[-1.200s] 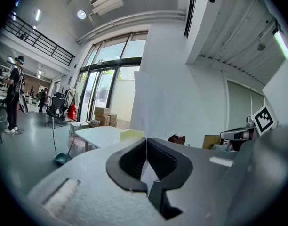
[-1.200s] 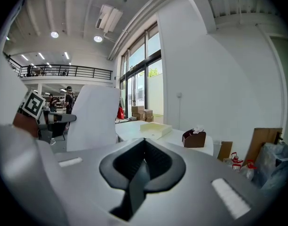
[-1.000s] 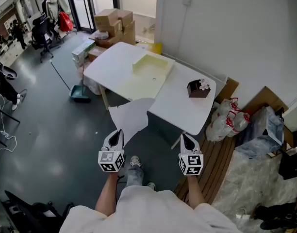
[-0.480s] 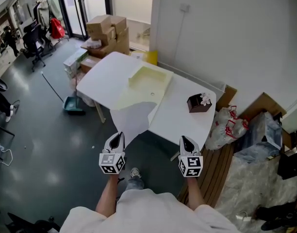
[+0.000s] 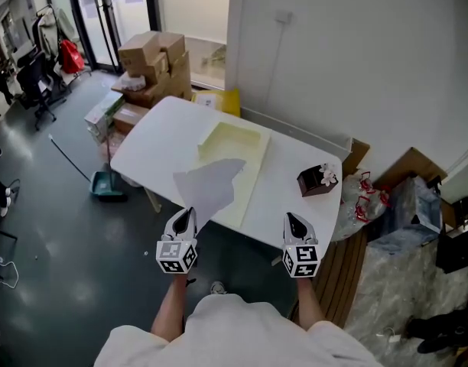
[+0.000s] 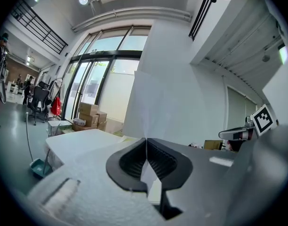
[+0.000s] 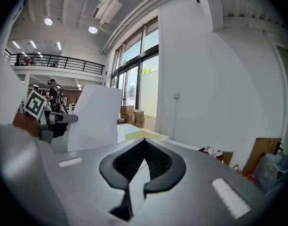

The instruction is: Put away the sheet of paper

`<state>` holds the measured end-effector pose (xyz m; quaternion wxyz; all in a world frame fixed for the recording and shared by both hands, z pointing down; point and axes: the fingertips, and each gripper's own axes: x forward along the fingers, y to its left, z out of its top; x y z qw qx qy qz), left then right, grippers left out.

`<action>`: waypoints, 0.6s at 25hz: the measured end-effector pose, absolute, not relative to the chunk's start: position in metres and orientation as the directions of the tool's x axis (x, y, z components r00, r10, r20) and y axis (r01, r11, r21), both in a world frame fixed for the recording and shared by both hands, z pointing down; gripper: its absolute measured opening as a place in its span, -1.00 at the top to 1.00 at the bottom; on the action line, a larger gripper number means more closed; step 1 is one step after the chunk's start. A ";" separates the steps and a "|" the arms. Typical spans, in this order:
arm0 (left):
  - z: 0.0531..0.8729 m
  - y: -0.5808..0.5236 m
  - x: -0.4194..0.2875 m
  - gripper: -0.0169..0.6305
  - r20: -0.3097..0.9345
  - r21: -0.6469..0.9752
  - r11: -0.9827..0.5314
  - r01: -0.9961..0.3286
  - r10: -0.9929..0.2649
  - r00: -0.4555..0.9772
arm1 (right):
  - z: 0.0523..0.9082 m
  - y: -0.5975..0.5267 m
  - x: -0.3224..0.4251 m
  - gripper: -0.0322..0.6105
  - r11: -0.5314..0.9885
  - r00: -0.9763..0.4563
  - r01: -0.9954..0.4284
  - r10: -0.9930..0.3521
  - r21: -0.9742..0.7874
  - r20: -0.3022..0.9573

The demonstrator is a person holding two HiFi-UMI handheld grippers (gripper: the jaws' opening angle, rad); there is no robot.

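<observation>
Seen from the head view, a person stands at the near edge of a white rectangular bench [image 5: 146, 140] with a handheld gripper in each hand. The left gripper [image 5: 184, 216] has its fingers closed on the lower corner of a thin white sheet of paper [image 5: 207, 183], which rises from the fingers and hangs in the air over the bench's near side. The right gripper [image 5: 293, 222] is held level beside it, well apart from the sheet. On the bench lies a pale yellow shallow open tray [image 5: 232, 141], apparently empty and the likely place for the sheet. Toward the right end stands a small dark brown box [image 5: 314, 182] topped with something white and flower-like. Stacked brown cardboard boxes [image 5: 151, 56] stand on the floor beyond; their contents cannot be seen. In the left gripper view, the left gripper [image 6: 146, 141] pinches the sheet [image 6: 151, 105] edge-on between shut ribbed fingers, and the paper stands upright in front of the camera. It looks very light, limp and easily creased, so an edge or corner pinch like this one suits it, with a second hold on a far corner if it flops. In the right gripper view, the right gripper [image 7: 144, 140] has its fingers closed together on nothing, and the sheet [image 7: 94, 117] shows off to its left.
</observation>
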<state>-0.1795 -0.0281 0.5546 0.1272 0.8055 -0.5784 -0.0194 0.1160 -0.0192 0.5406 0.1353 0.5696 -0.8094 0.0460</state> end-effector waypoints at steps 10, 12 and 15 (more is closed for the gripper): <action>0.560 -0.098 -0.213 0.94 0.110 0.232 -0.329 -0.915 -0.926 0.361 | 0.542 -0.084 0.088 0.90 0.308 -0.275 -0.947 -0.925 0.093 0.262; 0.562 -0.106 -0.216 0.94 0.111 0.235 -0.334 -0.913 -0.924 0.366 | 0.543 -0.091 0.084 0.90 0.303 -0.269 -0.948 -0.926 0.094 0.263; 0.567 -0.113 -0.218 0.94 0.119 0.242 -0.338 -0.910 -0.920 0.373 | 0.548 -0.095 0.081 0.90 0.299 -0.264 -0.949 -0.925 0.094 0.273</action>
